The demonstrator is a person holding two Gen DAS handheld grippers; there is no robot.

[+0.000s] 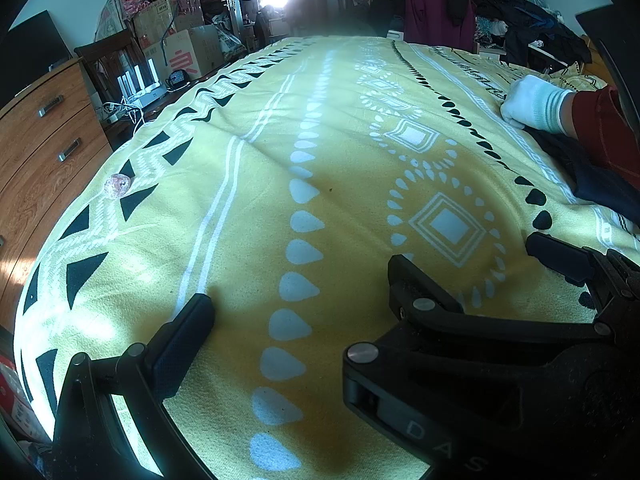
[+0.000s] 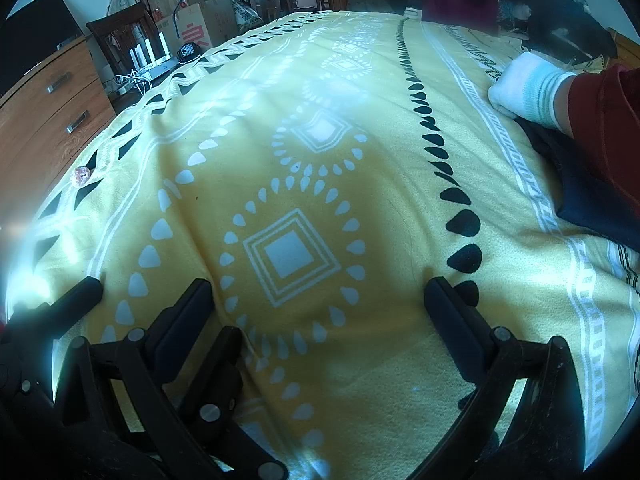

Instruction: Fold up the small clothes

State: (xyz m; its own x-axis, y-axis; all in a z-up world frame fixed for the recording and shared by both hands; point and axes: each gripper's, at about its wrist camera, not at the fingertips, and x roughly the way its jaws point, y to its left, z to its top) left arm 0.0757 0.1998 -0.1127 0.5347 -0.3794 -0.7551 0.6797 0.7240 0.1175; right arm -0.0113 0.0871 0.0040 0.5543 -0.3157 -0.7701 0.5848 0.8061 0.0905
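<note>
Both hand-held grippers rested low over a bed covered by a yellow blanket point(image 1: 248, 208) printed with white diamonds and black teardrops. The left hand-held gripper point(image 1: 300, 284) had its fingers spread wide, with nothing between them but the blanket. The right hand-held gripper point(image 2: 316, 292) was likewise spread wide and empty, its two black fingers pointing across a white diamond motif; in the left wrist view it showed just beside the left one, on its right.

The dark navy garment point(image 2: 592, 196) lay well apart from both grippers, ahead and off to the right near the blanket's white-banded border. In the left wrist view the same garment point(image 1: 592, 176) sat at the far right edge, beyond the row of black teardrops. A person's hand in a white glove point(image 2: 524, 88) pressed down at the garment's far end, with a red sleeve point(image 2: 604, 120) lying over the cloth.

A small pinkish round object point(image 1: 117, 185) sat near the bed's left edge, beside a wooden dresser point(image 1: 44, 148). Cardboard boxes point(image 1: 188, 50) and piled clothes point(image 1: 500, 12) stood beyond the bed.
</note>
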